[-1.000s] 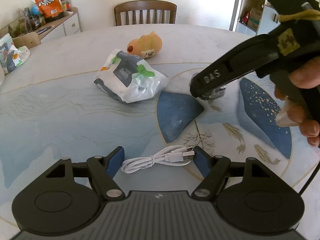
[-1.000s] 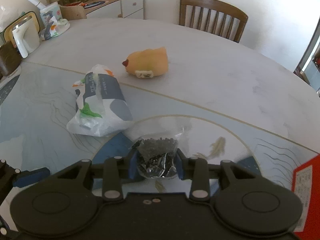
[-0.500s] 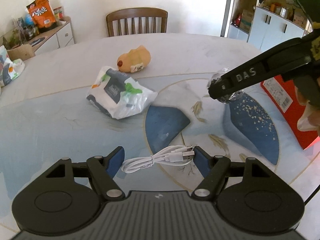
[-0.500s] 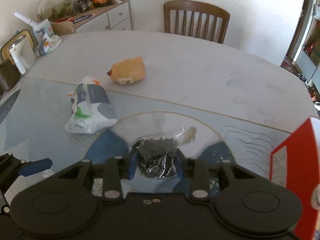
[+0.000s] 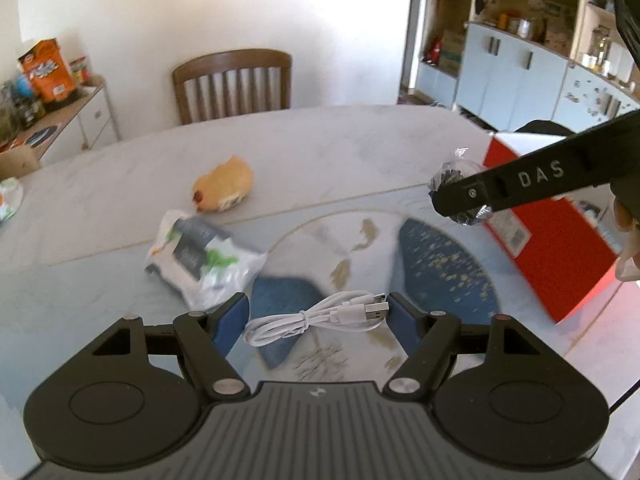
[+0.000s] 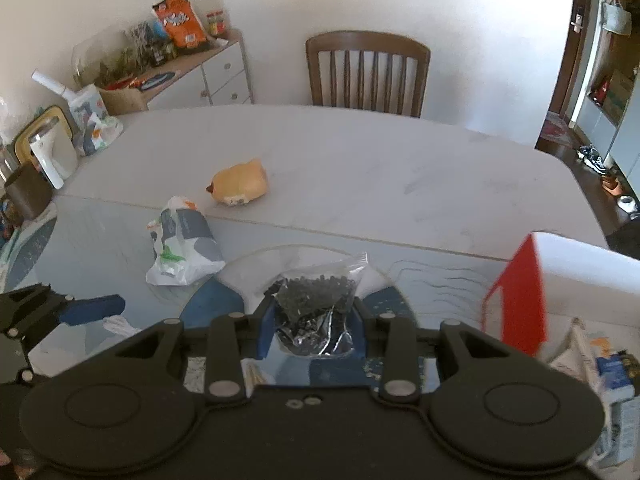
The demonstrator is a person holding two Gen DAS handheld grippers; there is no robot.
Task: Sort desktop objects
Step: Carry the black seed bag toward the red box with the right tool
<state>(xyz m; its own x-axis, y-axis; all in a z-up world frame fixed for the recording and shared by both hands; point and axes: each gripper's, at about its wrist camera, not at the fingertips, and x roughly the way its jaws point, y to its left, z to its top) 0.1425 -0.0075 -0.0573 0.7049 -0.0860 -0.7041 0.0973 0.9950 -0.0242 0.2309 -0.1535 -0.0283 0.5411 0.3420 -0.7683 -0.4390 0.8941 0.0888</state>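
White walls, wooden chair (image 6: 367, 72), sideboard (image 6: 208, 76), pale-blue cabinets (image 5: 516, 76)

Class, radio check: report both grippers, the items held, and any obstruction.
Right gripper shut on bag of black beads. Left gripper holds white cable between its jaws. Red box at right; nothing blocking.

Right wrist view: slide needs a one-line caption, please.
Right gripper shut on a bag of beads above the table, red box at right.

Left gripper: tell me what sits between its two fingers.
A coiled white USB cable spans the gap between the left gripper fingers, clearest in the left wrist view.
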